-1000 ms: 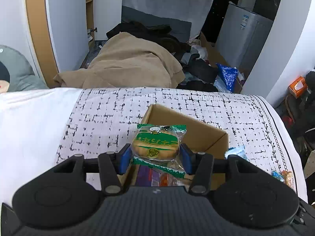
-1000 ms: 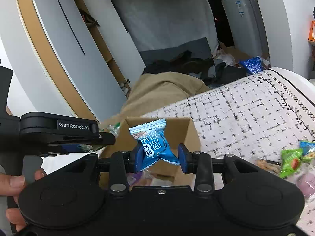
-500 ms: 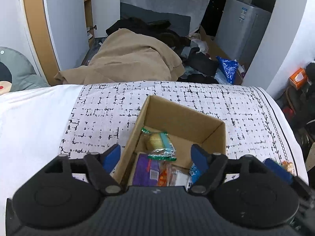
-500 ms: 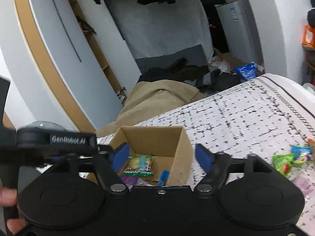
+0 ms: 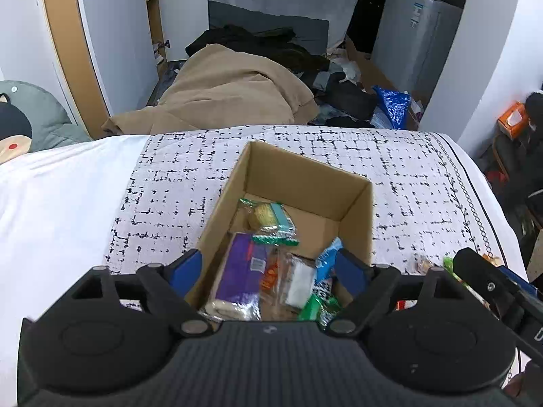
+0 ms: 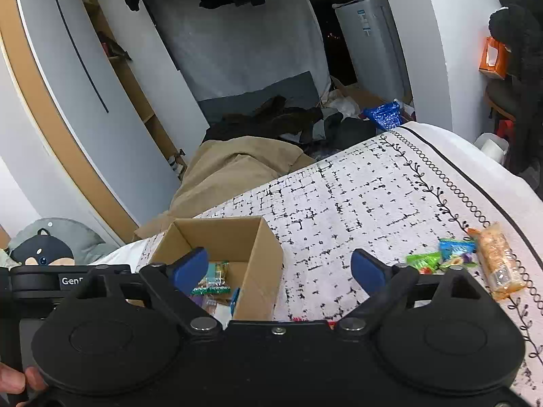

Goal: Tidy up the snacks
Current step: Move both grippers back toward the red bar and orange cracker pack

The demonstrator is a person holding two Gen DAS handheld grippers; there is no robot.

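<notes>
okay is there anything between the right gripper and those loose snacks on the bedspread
Nothing visible. The right gripper is open and empty; the loose snacks lie ahead to its right, with only bare patterned bedspread between. The cardboard box sits off to the left.

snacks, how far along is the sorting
Done: several packets already lie in the box, including a purple pack and a green-trimmed biscuit. In hand: nothing; the left tongs and right tongs are open and empty. Left: loose snacks on the cloth, such as a green packet and an orange bar.
</notes>
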